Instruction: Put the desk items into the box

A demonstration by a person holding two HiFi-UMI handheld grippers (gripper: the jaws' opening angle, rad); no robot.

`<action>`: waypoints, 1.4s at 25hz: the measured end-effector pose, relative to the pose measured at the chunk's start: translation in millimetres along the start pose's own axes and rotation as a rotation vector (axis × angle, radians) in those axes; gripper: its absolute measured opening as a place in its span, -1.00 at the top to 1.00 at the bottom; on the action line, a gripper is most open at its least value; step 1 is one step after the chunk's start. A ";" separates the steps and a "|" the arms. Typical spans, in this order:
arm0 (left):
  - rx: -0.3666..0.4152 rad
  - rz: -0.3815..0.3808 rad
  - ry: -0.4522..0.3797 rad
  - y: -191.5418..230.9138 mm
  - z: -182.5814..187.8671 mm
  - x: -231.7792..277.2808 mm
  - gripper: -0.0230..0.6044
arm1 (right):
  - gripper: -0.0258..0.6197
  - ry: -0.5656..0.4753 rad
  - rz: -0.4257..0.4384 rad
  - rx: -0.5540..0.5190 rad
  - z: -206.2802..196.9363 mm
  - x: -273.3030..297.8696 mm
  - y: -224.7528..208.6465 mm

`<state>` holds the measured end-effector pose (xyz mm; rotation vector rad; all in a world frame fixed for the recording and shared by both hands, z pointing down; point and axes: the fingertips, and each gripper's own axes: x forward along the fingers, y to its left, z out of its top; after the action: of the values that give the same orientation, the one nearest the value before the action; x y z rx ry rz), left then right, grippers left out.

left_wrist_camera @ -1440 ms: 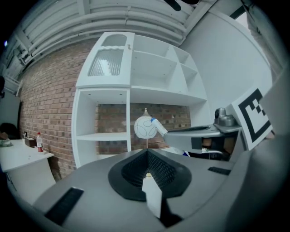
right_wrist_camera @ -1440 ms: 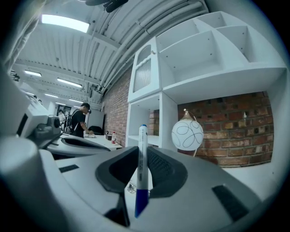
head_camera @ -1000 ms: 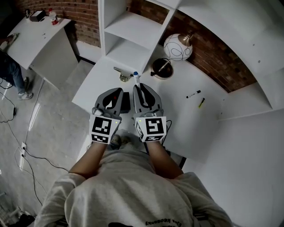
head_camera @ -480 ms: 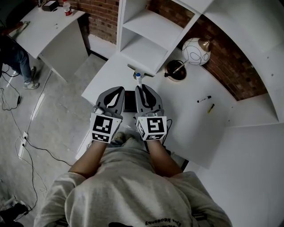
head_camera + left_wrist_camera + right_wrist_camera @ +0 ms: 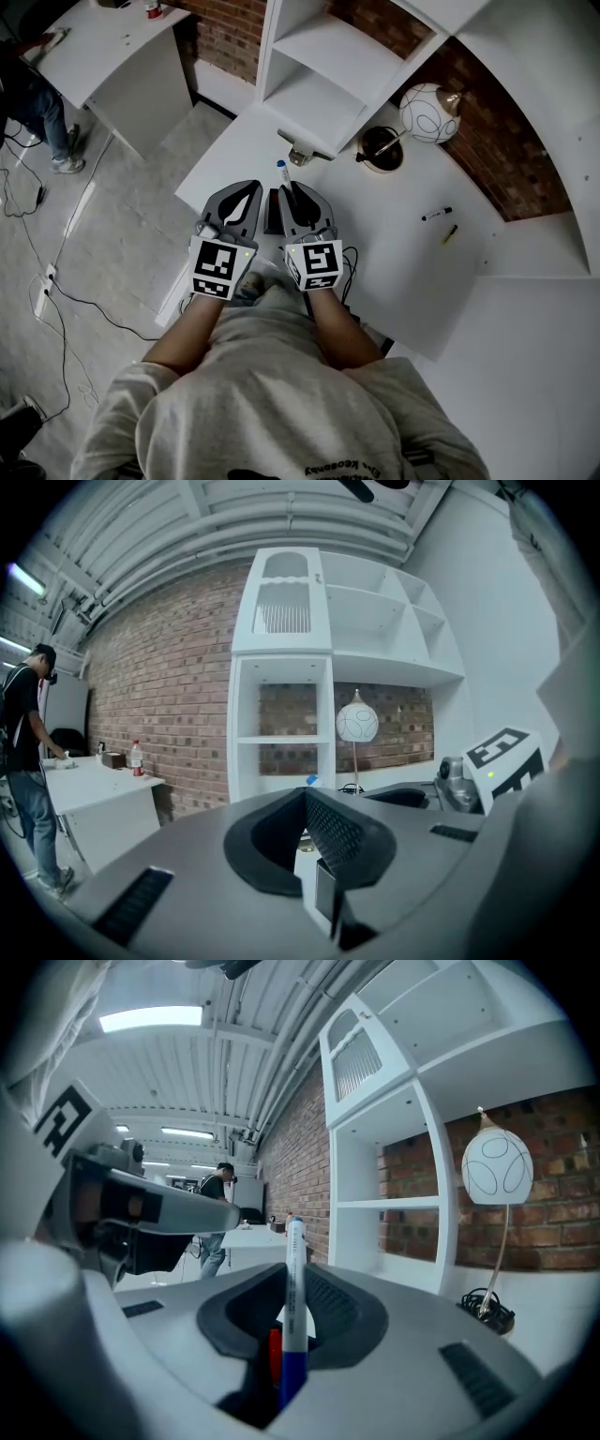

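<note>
My right gripper [image 5: 293, 194] is shut on a white marker with a blue cap [image 5: 283, 174], which sticks out past the jaws toward the shelf unit. In the right gripper view the marker [image 5: 294, 1307] stands upright between the jaws. My left gripper [image 5: 246, 195] hovers close beside it on the left, its jaws closed tip to tip [image 5: 305, 797]. I cannot make out anything held in them. A small black box [image 5: 271, 212] lies on the white desk [image 5: 394, 253] between the two grippers. A black marker [image 5: 436, 214] and a yellow pen [image 5: 449, 233] lie on the desk at the right.
A white globe lamp [image 5: 429, 112] and a black round dish with a cable [image 5: 380, 148] stand by the brick wall. A metal clip [image 5: 300, 155] lies near the white shelf unit [image 5: 319, 66]. A second desk [image 5: 94, 47] and a person [image 5: 33, 122] are at the far left.
The head view has swung, so the desk things sit further right and lower. Both grippers stay side by side, and the marker in the right one now leans slightly left.
</note>
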<state>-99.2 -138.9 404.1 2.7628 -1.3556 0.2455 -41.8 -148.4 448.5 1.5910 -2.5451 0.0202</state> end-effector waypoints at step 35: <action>-0.066 0.071 0.038 -5.5 -8.4 13.3 0.91 | 0.66 0.549 0.104 -0.099 -51.8 13.8 -1.8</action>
<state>-87.9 -145.0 414.7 2.6471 -1.4270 0.2501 -40.5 -157.1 501.4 1.2062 -2.1550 0.2939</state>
